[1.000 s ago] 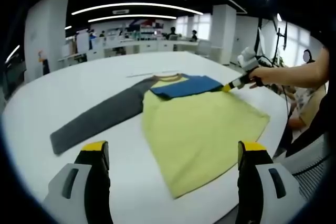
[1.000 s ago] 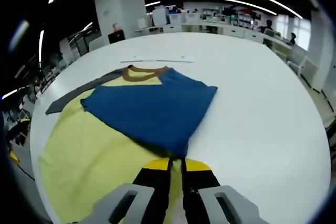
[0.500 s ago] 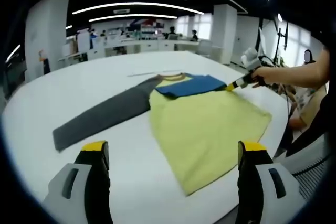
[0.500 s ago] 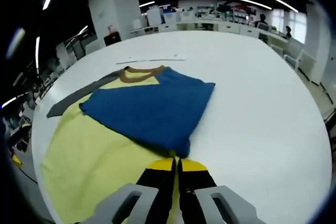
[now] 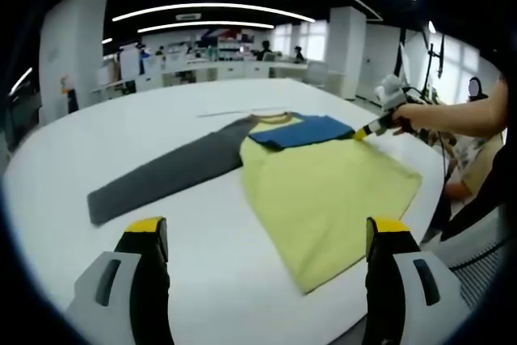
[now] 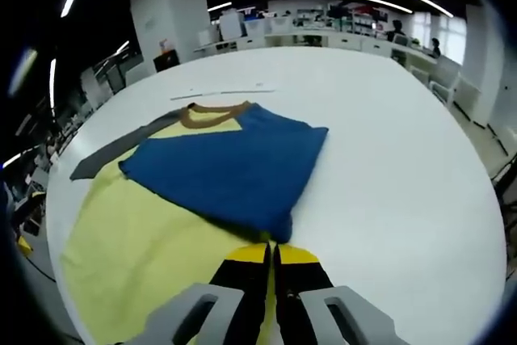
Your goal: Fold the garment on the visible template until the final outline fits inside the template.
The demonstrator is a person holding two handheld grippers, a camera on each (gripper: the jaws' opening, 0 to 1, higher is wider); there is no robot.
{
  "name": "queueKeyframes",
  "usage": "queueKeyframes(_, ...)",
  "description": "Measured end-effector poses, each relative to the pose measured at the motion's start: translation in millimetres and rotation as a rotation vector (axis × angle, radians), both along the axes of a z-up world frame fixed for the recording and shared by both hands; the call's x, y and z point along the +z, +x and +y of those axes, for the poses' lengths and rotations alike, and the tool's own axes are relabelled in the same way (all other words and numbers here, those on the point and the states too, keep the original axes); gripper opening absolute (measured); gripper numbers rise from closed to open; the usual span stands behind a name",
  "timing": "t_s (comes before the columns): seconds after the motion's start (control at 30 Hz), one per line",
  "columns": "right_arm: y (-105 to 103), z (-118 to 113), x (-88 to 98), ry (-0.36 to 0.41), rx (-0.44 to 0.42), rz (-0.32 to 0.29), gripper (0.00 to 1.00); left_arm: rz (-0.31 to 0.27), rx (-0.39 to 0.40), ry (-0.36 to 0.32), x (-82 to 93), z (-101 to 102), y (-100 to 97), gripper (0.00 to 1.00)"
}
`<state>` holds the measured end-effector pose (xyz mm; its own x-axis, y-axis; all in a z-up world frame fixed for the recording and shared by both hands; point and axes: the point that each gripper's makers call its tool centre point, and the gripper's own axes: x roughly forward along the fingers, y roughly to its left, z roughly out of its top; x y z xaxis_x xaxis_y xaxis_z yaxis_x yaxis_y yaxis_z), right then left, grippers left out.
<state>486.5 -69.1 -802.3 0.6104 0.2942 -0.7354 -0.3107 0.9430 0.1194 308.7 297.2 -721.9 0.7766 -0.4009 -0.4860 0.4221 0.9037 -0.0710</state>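
Folding is partly done, by my reading. The shirt (image 5: 323,183) lies flat on the white table (image 5: 121,127), yellow body toward the near right, and its blue sleeve (image 6: 230,167) is already turned in across the chest. The gray sleeve (image 5: 166,175) is not yet folded — it stretches out flat to the left, well clear of the body. The brown collar (image 6: 212,111) sits at the far end of the blue sleeve. I cannot make out any template outline on the table, so whether the shape fits one is not something I can judge.

Right gripper (image 6: 271,250): jaws pressed together, pinching the near corner of the blue sleeve where it overlaps the yellow cloth. In the left gripper view the same tool shows at the right edge of the shirt, held in a person's hand (image 5: 408,113).

Left gripper (image 5: 266,236): jaws wide apart, holding nothing, hanging over bare table on the near side of the shirt.

Left to do, likely — bring the gray sleeve in, then fold the long yellow body up.

Around: a thin pale strip (image 6: 222,91) lies on the table just beyond the collar. Desks and a few people stand far off at the back of the room. Nothing on the table blocks the cloth.
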Motion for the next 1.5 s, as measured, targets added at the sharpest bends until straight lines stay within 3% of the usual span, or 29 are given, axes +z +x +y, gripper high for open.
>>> queueKeyframes(0.23, -1, -3, 6.2, 0.018, -0.002, -0.015, 0.04, -0.001, 0.02, 0.002, 0.4, 7, 1.8, 0.99)
queueKeyframes(0.4, -3, 0, 14.8, 0.06, 0.015, -0.038, 0.29, 0.002, 0.038, -0.004, 0.4, 12, 2.9, 0.99)
queueKeyframes(0.67, -15, 11, 31.5, 0.11, 0.072, -0.08, 0.57, -0.018, 0.073, 0.021, 9.4, 34, 9.6, 0.99)
queueKeyframes(1.07, -43, 36, 66.9, 0.202, 0.21, -0.161, 0.9, -0.036, 0.143, 0.017, 17.0, 70, 19.7, 0.99)
queueKeyframes(1.23, -55, 46, 77.2, 0.224, 0.256, -0.192, 0.98, -0.035, 0.183, 0.018, 16.4, 91, 28.2, 0.99)
queueKeyframes(1.5, -75, 56, 90.2, 0.268, 0.3, -0.221, 0.99, -0.032, 0.238, 0.025, 12.7, 121, 43.1, 0.99)
